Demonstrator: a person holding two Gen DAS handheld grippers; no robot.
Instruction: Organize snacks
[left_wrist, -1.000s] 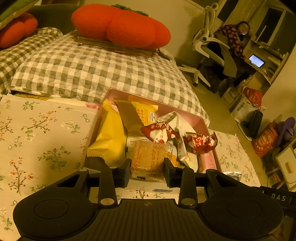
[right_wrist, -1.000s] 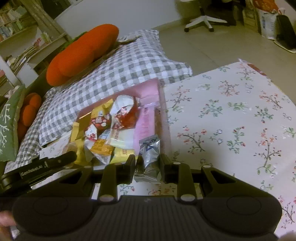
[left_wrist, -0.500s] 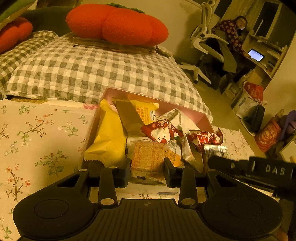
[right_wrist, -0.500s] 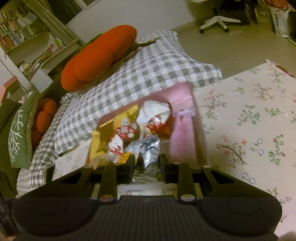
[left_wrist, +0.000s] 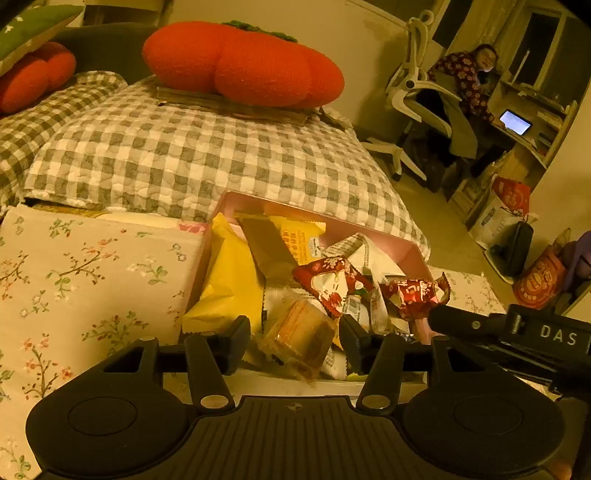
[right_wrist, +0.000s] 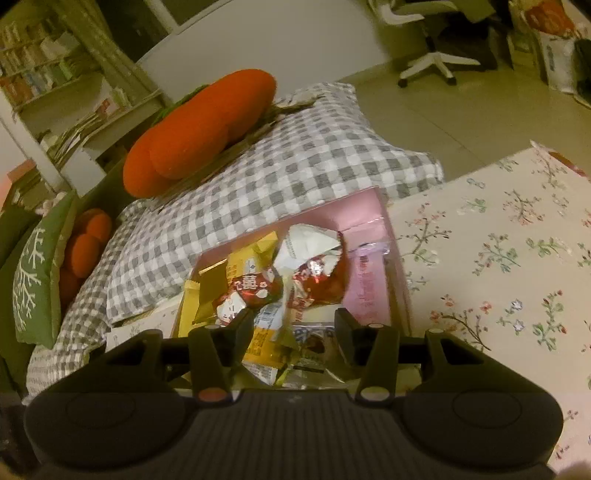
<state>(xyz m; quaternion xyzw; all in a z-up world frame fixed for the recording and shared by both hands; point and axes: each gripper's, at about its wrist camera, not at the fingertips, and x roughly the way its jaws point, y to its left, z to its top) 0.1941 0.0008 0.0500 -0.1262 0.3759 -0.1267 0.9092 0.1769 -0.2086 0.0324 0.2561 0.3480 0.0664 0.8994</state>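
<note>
A pink box (left_wrist: 413, 253) (right_wrist: 365, 206) full of snack packets sits on the floral cloth. My left gripper (left_wrist: 293, 339) is open over the box's near end; the orange cracker packet (left_wrist: 299, 338) lies loose and tilted between its fingers. My right gripper (right_wrist: 293, 332) is open above the box; the silver packet (right_wrist: 314, 341) lies below it among the snacks. Red foil packets (left_wrist: 328, 284) (right_wrist: 317, 278) and yellow packets (left_wrist: 231, 284) (right_wrist: 208, 291) fill the box. The right gripper's body (left_wrist: 517, 334) shows at the right of the left wrist view.
A grey checked cushion (left_wrist: 192, 162) (right_wrist: 295, 162) lies behind the box with an orange plush (left_wrist: 240, 62) (right_wrist: 199, 129) on it. The floral cloth (left_wrist: 74, 280) (right_wrist: 498, 251) spreads on both sides. An office chair (left_wrist: 410, 96) and a seated person (left_wrist: 469, 81) are at the far right.
Both grippers have opened. The left let go of the orange cracker packet, which tipped over; the right dropped the silver packet into the box after moving left over it.
</note>
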